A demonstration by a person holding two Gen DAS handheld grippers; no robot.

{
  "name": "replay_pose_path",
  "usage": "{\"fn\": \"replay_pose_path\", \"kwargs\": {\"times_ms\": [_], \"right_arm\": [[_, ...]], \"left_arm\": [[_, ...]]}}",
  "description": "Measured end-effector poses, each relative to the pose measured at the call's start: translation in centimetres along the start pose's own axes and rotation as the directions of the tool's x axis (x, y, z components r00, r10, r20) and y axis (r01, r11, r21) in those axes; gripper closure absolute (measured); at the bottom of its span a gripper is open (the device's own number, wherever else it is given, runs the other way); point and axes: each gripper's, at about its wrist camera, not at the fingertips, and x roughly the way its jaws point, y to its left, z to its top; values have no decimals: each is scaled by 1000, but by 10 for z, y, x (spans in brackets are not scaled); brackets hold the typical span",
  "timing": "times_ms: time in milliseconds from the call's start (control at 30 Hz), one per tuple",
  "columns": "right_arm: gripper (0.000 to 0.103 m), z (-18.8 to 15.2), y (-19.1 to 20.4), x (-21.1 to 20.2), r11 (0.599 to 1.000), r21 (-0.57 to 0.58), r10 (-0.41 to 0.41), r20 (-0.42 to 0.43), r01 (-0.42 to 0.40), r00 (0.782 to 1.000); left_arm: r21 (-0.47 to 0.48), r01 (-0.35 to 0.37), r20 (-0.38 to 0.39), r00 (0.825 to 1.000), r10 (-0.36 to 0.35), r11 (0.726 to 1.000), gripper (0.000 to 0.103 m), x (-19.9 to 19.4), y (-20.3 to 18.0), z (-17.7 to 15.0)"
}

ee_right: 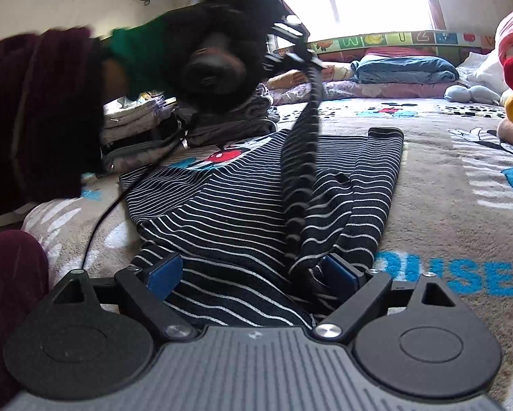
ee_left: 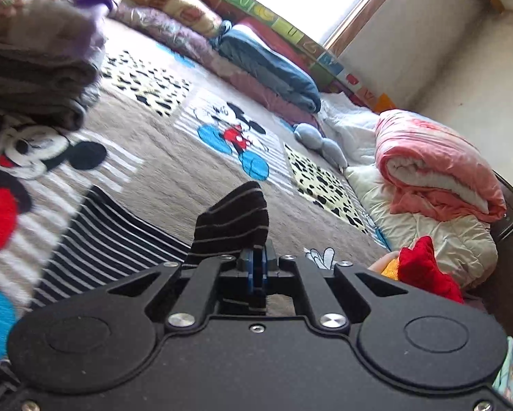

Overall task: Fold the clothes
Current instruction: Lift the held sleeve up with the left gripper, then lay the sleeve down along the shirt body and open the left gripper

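While the bed is taken in whole, we list its contents by size.

Bedspread (ee_right: 444, 205): grey plush with cartoon mice, covering the bed; it is our working surface.

Striped garment (ee_right: 242, 212): dark knit with thin white stripes, spread on the bedspread in front of us, one sleeve (ee_right: 379, 185) lying along its right side. A strip of it rises taut from the body towards the left gripper.

Stack of folded clothes (ee_right: 229, 126): grey and lilac pieces, beyond the garment on the left.

Pink quilt (ee_left: 438, 167): rolled, at the far edge, well apart from the work.

Left gripper (ee_left: 256, 267): raised above the bed, its blue pads pressed together on a fold of the striped garment.

Right gripper (ee_right: 253, 274): low over the near hem, fingers spread wide, cloth lying between them but not pinched.

Judgement: we are mid-fold. To do it well we would carry the lifted part across evenly, keep it taut so no crease is trapped, and use the right gripper to pin the near edge as an anchor.
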Motion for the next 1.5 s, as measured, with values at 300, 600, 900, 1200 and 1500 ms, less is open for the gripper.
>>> {"fn": "replay_pose_path", "kwargs": {"times_ms": [300, 600, 900, 1200, 1500], "right_arm": [[13, 3, -8, -1, 997, 69, 38, -2, -37, 999], [12, 5, -19, -6, 985, 156, 66, 21, -69, 998], [13, 7, -21, -8, 983, 175, 52, 34, -57, 998], [13, 10, -15, -22, 989, 147, -25, 56, 16, 998], [14, 8, 9, -25, 998, -32, -49, 146, 54, 988]], "left_arm": [[67, -86, -48, 995, 90, 994, 102, 55, -28, -4], [167, -181, -54, 980, 192, 969, 102, 92, -40, -24], [332, -171, -66, 977, 203, 928, 81, 111, -64, -38], [422, -131, -30, 987, 158, 897, 80, 47, -28, -29], [224, -61, -185, 977, 104, 973, 80, 68, 32, -29]]}}
